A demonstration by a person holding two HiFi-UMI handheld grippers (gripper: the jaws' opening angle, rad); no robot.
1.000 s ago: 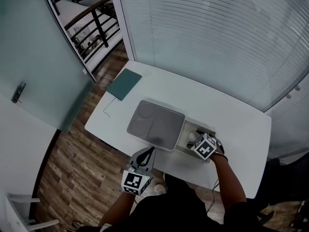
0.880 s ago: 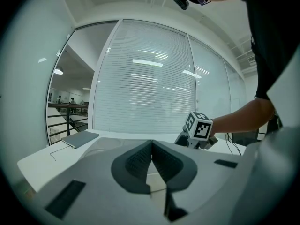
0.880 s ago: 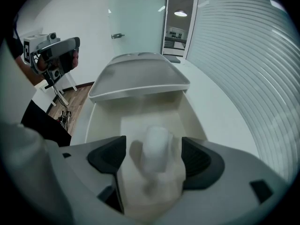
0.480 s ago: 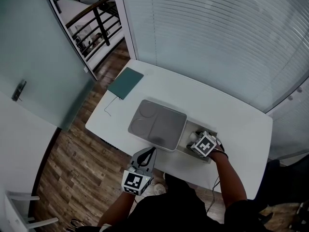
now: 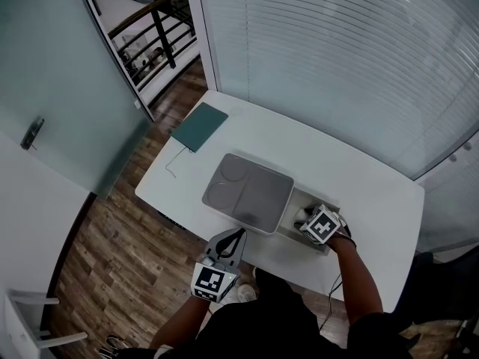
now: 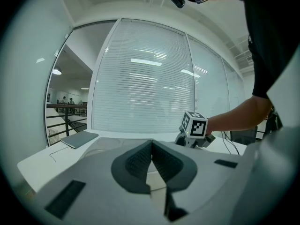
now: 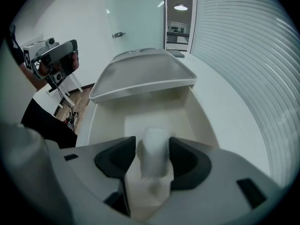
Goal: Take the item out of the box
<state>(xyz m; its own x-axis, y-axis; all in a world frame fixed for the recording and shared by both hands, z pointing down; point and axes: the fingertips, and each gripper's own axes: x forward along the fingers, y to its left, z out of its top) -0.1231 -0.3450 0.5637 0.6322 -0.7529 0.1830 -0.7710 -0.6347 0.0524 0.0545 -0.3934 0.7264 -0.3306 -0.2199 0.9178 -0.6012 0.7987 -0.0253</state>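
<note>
An open cream box [image 5: 329,203] stands on the white table [image 5: 367,193], its grey lid [image 5: 247,189] slid off to the left. My right gripper [image 5: 308,220] reaches down into the box. In the right gripper view a white cylindrical item [image 7: 155,165] stands between the jaws of that gripper [image 7: 153,144], which are closing; the right pad is at it and a thin gap shows on the left. My left gripper [image 5: 236,238] hangs shut and empty just off the table's near edge, its tips meeting [image 6: 151,144].
A dark green notebook [image 5: 197,126] with a thin cable [image 5: 171,167] lies at the table's far left corner. Window blinds run behind the table. A glass door and wooden floor are to the left.
My right gripper has sunk a little deeper into the box. The left gripper has kept its place.
</note>
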